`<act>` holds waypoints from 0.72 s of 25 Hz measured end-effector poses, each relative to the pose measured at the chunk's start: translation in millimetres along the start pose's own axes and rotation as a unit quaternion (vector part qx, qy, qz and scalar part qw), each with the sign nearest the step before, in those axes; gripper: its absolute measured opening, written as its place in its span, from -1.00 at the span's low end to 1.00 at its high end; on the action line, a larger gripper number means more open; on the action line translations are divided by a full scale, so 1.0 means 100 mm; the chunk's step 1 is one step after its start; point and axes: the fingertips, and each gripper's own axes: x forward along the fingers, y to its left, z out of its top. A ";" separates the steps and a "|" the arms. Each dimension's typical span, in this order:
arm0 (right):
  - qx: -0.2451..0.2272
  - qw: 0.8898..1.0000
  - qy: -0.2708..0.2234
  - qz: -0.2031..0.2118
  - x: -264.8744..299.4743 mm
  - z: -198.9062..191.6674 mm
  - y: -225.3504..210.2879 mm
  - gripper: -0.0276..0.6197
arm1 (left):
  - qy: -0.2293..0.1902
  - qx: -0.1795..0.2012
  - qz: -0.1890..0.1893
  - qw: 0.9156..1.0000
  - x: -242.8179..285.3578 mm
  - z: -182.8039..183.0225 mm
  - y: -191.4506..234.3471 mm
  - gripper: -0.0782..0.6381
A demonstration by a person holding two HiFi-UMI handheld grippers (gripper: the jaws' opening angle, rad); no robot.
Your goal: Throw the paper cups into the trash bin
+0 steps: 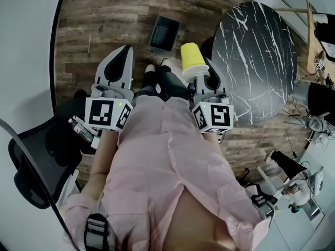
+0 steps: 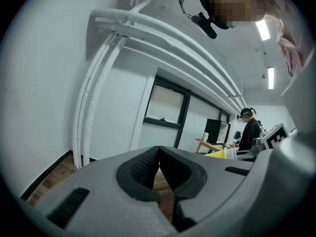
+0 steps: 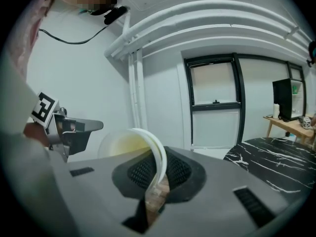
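A person in a pink shirt stands on a wood floor (image 1: 94, 20), seen from above, holding one gripper in each hand.

The right gripper (image 1: 203, 73) is clamped on the rim of a yellow paper cup (image 1: 192, 59). In the right gripper view, the cup's (image 3: 129, 146) rim passes between the jaws of that gripper (image 3: 157, 177), one jaw inside the wall and one outside. The open mouth faces back toward the camera. The cup's long axis therefore runs forward, away from the person, base leading.

The left gripper (image 1: 125, 51) points forward too. Its own view shows the left gripper's (image 2: 159, 158) jaws pressed together with nothing between them.

The bin (image 1: 164, 33), dark and rectangular with its top open, stands on the floor ahead of the person's feet. It lies forward of the cup and a little to its left, between the lines of the two grippers and somewhat nearer the right one. A round black marble table (image 1: 261, 67) sits just to the right of the cup.

The cup is not yet over the bin; it probably needs carrying forward and slightly left before release
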 end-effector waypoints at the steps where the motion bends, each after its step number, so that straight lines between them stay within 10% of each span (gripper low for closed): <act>1: 0.001 1.000 0.000 0.002 0.01 0.01 -0.02 -0.79 | -0.001 0.001 0.003 1.000 0.02 0.01 -0.01 -0.73; 18: -0.002 0.999 0.006 0.035 0.15 -0.01 -0.68 -0.79 | -0.019 -0.002 0.028 0.999 0.52 0.03 -0.46 -0.74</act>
